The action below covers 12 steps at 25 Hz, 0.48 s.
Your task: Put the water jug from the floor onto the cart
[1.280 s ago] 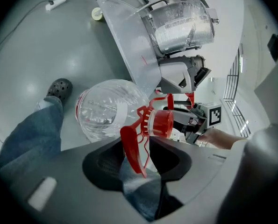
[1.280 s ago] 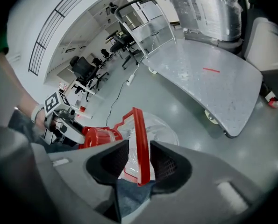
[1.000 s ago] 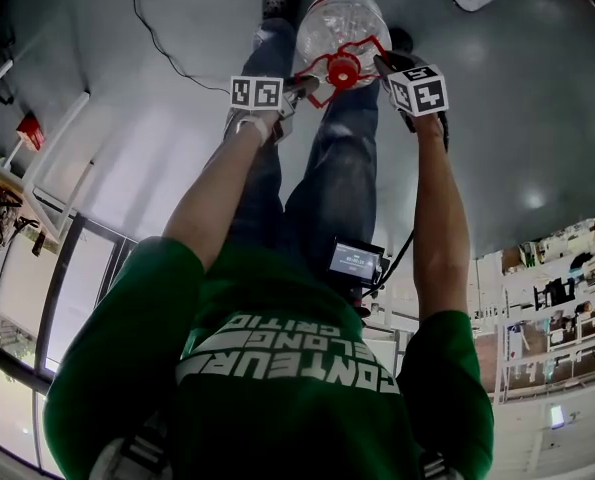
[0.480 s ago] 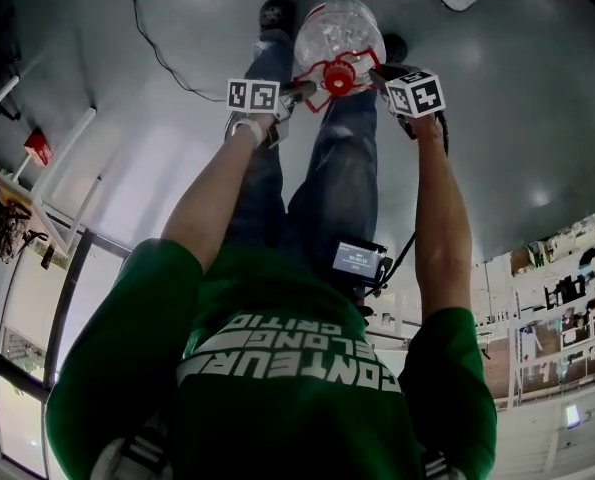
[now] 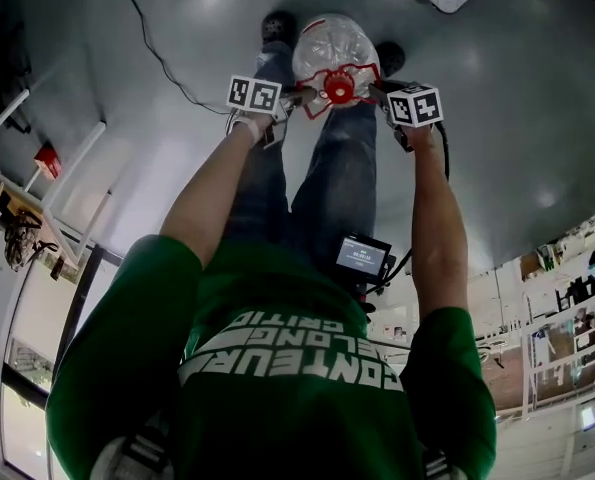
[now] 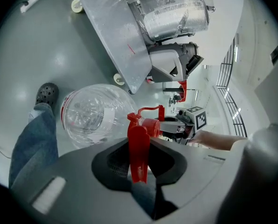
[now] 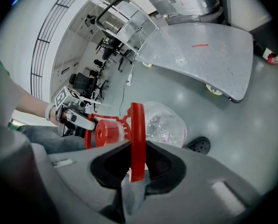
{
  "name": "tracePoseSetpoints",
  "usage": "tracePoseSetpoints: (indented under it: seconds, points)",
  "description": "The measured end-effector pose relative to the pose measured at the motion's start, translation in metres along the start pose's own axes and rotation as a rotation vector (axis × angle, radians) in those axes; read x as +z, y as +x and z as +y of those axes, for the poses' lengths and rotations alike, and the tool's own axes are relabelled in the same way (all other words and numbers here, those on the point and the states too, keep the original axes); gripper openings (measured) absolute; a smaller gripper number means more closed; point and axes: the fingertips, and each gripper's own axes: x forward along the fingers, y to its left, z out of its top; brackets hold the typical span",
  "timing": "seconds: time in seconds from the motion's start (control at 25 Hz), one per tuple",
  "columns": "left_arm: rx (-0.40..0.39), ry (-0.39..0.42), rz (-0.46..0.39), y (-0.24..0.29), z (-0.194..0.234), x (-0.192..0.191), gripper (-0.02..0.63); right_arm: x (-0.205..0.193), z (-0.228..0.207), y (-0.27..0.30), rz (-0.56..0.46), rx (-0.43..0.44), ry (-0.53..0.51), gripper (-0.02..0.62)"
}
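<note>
**A:** Where's the jug got to?

**B:** It's hanging in front of the person's knees, neck toward them, between their shoes. It looks clear of the floor to me, though from above I can't swear to the gap.

**A:** What's carrying it?

**B:** Its red handle, up at the neck. The left tool is clamped on one side of it and the right tool on the opposite side. Each tool's own camera shows a red strip pinched tight between the pads, so neither is slack or empty.

**A:** So the pick-up's done?

**B:** I'd say so. It's gripped from both sides and lifted. The carrying and the setting-down are not yet done.

**A:** And the cart?

**B:** It's ahead of them, well apart from the jug. It's a low grey platform on castors, and no part of the jug is over it yet.

**A:** What's left, then?

**B:** Walk it over, raise it past the platform's edge, stand it down upright, then open both tools. The jug looks empty to me, so I doubt the weight will trouble that thin handle. It could swing on the way, though.
</note>
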Motion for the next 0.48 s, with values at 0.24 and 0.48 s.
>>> tracePoseSetpoints:
  seconds: [0.24,0.48]
  points:
    - [0.008,0.068,0.033,-0.014,-0.031,0.016,0.078,0.006,0.016,-0.027,-0.072,0.000,0.067,0.057]
    - [0.002,0.144,0.072,-0.033,-0.066,0.023,0.078,0.007,0.037,-0.056,-0.117,-0.007,0.127,0.057]
